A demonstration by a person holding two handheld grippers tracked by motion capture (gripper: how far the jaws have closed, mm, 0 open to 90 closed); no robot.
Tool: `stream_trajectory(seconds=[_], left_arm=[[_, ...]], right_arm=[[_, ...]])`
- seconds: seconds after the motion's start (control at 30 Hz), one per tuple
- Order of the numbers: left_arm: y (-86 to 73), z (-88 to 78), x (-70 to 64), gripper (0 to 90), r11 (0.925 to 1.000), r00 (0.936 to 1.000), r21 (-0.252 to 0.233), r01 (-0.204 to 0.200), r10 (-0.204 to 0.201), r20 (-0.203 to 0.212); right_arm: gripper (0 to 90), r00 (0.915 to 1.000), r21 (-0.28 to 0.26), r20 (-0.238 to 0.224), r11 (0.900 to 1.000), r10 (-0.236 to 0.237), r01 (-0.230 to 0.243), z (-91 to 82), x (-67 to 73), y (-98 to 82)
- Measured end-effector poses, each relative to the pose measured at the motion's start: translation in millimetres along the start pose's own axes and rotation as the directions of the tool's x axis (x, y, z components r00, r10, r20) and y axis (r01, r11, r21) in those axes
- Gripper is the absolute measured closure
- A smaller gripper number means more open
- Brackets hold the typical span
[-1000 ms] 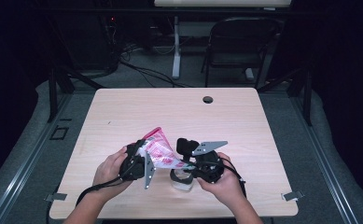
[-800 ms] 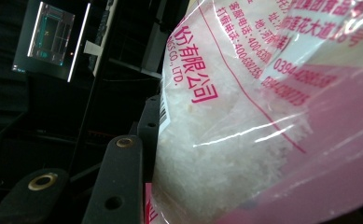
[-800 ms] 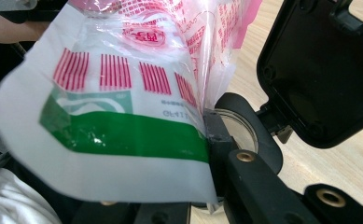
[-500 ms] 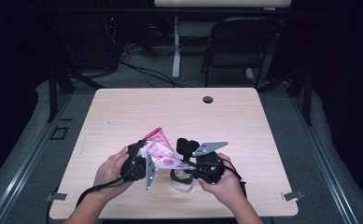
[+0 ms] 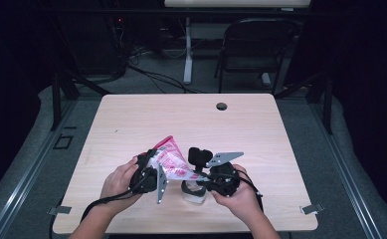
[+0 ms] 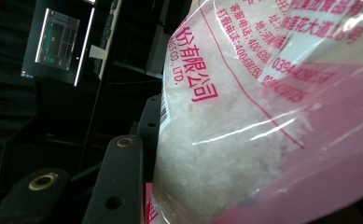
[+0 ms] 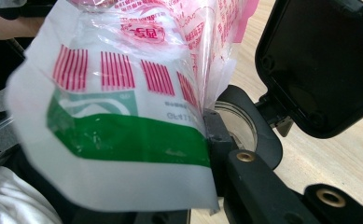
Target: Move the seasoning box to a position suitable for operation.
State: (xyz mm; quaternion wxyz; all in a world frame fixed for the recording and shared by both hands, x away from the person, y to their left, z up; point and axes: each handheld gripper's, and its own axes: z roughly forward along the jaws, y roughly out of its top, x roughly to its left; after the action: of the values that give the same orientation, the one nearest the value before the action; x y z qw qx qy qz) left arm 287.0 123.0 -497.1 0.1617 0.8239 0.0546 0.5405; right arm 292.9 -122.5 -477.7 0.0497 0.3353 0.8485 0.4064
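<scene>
Almost nothing differs from the earlier high views: both hands sit at the same spot over the near edge of the table (image 5: 131,119), and the bag (image 5: 170,160) keeps the same tilt, its pink top corner pointing up and away from the person. The left gripper (image 5: 150,178) is clamped on the bag's left side, jaws partly closed around the bulk; in the left gripper view the bag (image 6: 263,116) presses against the jaw, clear plastic with pink print and white grains inside. The right gripper (image 5: 208,179) is closed tight on the bag's lower right end; in the right gripper view the bag (image 7: 123,116) shows a flat sealed edge with green band and pink stripes pinched at the jaw. The bag is held off the table between the two grippers, above a small clear jar (image 5: 195,191) that stands on the table just below the right gripper. In the right gripper view the jar (image 7: 237,126) rim is seen behind the jaw, its black flip lid (image 7: 324,65) standing open at upper right. The left hand (image 5: 117,183) and right hand (image 5: 238,196) wrap the gripper bodies, unchanged. Cables trail back toward the person. A dark grommet hole (image 5: 222,106) lies at the far side of the table, well apart from the work. A chair (image 5: 253,50) stands beyond the table.
</scene>
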Motion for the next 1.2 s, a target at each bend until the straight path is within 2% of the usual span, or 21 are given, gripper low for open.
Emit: stream_trajectory(seconds=[0.83, 1.2], left_arm=[[7.0, -4.3, 1.0, 63.9, 0.9989, 0.9987, 0.003, -0.047, 0.047, -0.019], [12.2, -7.5, 2.0, 64.0, 0.9969, 0.9959, 0.0, -0.079, 0.079, -0.045]], right_arm=[[89.8, 0.9998, 0.001, -0.006, 1.0, 0.019, -0.019, 1.3, -2.7, -5.3], [89.9, 0.9997, 0.005, -0.009, 1.0, 0.024, -0.024, 1.7, -4.3, -7.5]])
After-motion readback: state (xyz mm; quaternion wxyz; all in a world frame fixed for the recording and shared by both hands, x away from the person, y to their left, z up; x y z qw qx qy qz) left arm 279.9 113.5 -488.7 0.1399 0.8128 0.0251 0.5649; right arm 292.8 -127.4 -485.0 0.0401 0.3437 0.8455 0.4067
